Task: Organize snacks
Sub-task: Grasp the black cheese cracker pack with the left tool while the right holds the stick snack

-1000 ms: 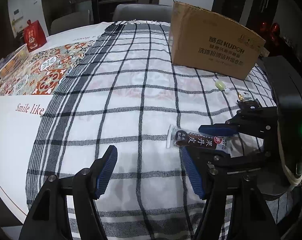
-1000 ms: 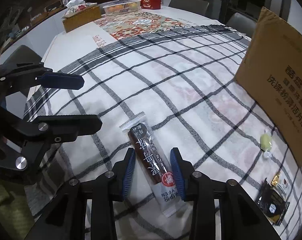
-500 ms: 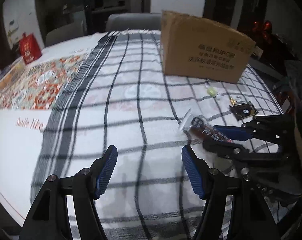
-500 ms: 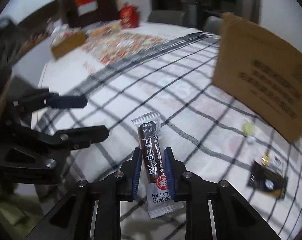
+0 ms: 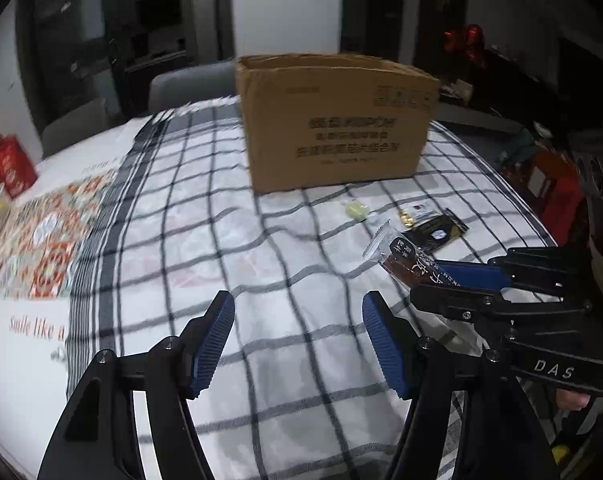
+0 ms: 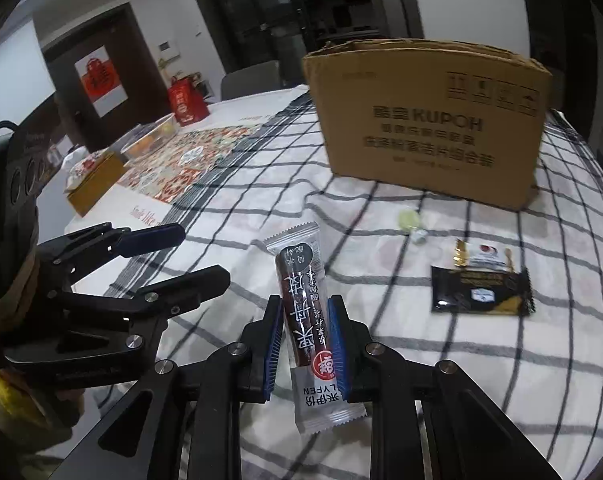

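My right gripper (image 6: 304, 320) is shut on a long fruit-leather snack bar (image 6: 303, 300) in a clear and silver wrapper, held above the checked tablecloth; the bar also shows in the left wrist view (image 5: 405, 258). An open cardboard box (image 6: 425, 128) stands at the back of the cloth, also in the left wrist view (image 5: 337, 120). A yellow-green candy (image 6: 408, 218), a small gold-and-white packet (image 6: 481, 256) and a black snack packet (image 6: 481, 292) lie in front of the box. My left gripper (image 5: 297, 340) is open and empty above the cloth.
A patterned runner (image 6: 181, 160), a clear tray (image 6: 149, 138), a tissue box (image 6: 93, 176) and a red gift bag (image 6: 186, 104) sit on the table's left side. Chairs (image 5: 189, 84) stand behind the table. The table edge (image 5: 5, 412) curves near the left gripper.
My right gripper shut on the snack bar, lifted it off the cloth and carried it toward the box. Both views have risen and tilted toward the box.
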